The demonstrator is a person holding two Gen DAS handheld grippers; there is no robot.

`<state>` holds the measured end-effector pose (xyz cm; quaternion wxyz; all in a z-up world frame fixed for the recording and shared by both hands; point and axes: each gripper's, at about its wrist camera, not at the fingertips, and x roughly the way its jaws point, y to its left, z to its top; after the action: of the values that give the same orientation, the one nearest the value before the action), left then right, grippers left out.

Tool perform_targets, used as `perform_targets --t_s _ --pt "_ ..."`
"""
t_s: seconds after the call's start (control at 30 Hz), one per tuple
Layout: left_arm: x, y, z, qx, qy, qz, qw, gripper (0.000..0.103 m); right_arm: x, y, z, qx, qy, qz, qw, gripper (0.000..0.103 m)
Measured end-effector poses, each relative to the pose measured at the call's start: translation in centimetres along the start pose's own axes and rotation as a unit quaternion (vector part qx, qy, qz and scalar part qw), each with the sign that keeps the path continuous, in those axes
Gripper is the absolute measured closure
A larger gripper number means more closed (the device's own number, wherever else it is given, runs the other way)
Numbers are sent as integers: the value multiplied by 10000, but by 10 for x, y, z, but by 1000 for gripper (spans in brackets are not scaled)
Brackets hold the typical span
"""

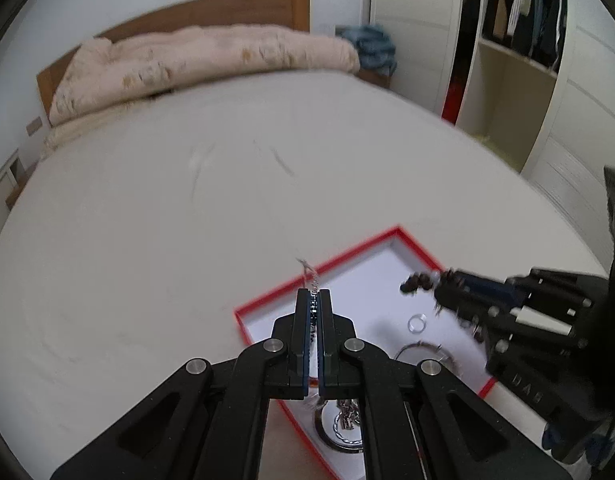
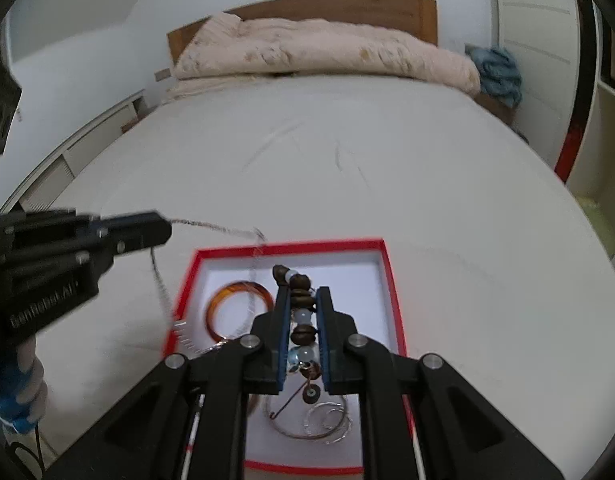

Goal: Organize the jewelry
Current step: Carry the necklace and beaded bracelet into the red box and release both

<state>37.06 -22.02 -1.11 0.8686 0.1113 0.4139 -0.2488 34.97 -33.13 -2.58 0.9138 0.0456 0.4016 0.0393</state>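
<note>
We see a shallow red-edged box [image 2: 391, 280] with a white floor lying flat on the bed. A thin silver chain [image 2: 211, 225] is pinched by one end and hangs in a blurred loop over the box's left rim. A beaded bracelet [image 2: 301, 304] — dark brown beads alternating with pale translucent ones — is clamped and held above the box. Inside lie an amber bangle [image 2: 239, 312], a small clear ring [image 1: 417, 323] and thin silver hoops [image 2: 327, 420], all flat on the floor.
</note>
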Motion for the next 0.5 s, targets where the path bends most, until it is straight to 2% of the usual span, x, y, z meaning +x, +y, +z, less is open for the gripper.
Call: perform_targets --t_s 0.23,0.5 --pt "46 -7 -31 -21 546 -6 9985 101 41 -16 -27 188 445 19 9988 91" --pt "57 -11 -58 65 801 126 9967 100 47 -25 -48 218 734 -96 9970 90"
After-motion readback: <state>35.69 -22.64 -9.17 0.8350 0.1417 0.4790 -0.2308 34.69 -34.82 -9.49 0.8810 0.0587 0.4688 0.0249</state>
